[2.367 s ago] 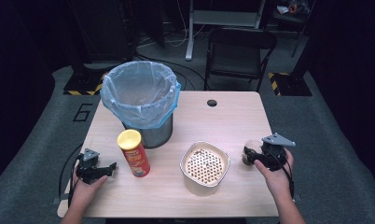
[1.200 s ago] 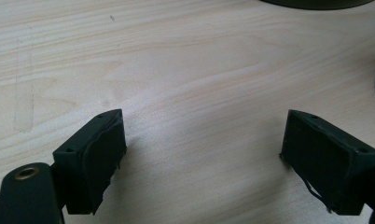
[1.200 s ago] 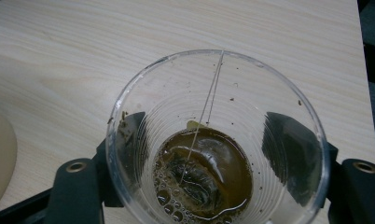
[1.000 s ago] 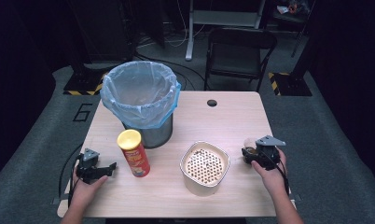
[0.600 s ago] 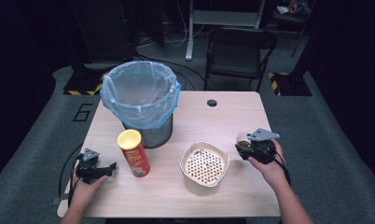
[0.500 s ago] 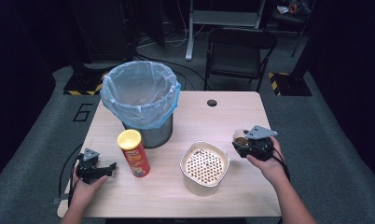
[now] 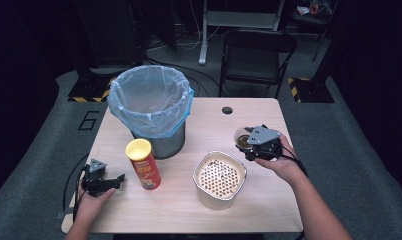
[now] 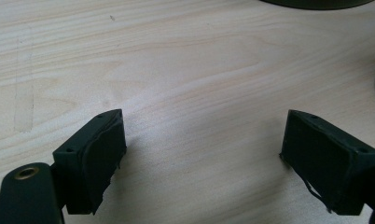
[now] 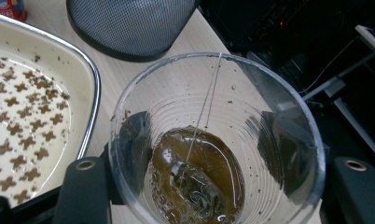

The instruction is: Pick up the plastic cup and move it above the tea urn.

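My right gripper [image 7: 248,145] is shut on a clear plastic cup [image 7: 242,138], held upright in the air just right of the white bowl [image 7: 214,200]. In the right gripper view the cup [image 9: 232,107] holds brown liquid with a tea bag and its string, and the right gripper [image 9: 209,144] has a black jaw pressed on each side of the cup wall. The bowl's rim [image 9: 90,79] lies to the cup's left, with small brown star-shaped pieces inside. My left gripper [image 7: 118,180] rests on the table at the front left; in its own view the left gripper [image 8: 202,144] stands open over bare wood.
A mesh bin with a blue bag [image 7: 139,125] stands at the back left of the table, and its mesh wall [image 9: 129,23] is behind the cup. A red chip can with a yellow lid [image 7: 144,165] stands upright in front of the bin. A dark round hole [image 7: 227,110] marks the tabletop's far edge.
My right gripper has lifted the cup off the table and carried it left and away, closer to the bowl. The left gripper has stayed where it was.
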The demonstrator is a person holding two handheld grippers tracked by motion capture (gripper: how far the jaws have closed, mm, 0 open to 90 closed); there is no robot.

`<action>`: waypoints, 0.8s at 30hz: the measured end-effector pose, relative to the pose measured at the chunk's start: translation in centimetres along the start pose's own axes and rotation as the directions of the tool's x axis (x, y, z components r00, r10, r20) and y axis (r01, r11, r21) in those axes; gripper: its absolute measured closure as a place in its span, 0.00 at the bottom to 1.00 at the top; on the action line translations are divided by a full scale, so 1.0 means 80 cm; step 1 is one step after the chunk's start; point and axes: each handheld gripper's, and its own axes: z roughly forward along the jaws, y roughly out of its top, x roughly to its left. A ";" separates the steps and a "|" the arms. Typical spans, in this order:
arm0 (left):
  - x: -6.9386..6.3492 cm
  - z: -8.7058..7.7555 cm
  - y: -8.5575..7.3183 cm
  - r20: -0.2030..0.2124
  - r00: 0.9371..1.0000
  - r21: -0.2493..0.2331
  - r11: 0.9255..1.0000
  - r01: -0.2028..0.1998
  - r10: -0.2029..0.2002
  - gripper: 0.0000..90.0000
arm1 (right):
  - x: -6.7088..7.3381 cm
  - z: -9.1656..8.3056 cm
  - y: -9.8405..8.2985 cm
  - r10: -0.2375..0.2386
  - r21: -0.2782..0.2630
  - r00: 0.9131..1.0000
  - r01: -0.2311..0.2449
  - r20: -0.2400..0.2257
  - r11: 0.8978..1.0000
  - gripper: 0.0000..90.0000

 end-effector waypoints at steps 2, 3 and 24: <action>0.000 0.000 0.000 0.000 1.000 0.000 1.000 0.000 0.000 0.15 | 0.002 0.003 0.004 -0.017 -0.013 1.000 0.017 0.000 1.000 0.39; 0.000 0.000 0.000 0.000 1.000 0.000 1.000 0.000 0.000 0.15 | 0.002 0.003 0.004 -0.017 -0.013 1.000 0.017 0.000 1.000 0.39; 0.000 0.000 0.000 0.000 1.000 0.000 1.000 0.000 0.000 0.15 | 0.037 0.014 0.032 -0.236 -0.033 0.970 0.238 0.058 0.971 0.39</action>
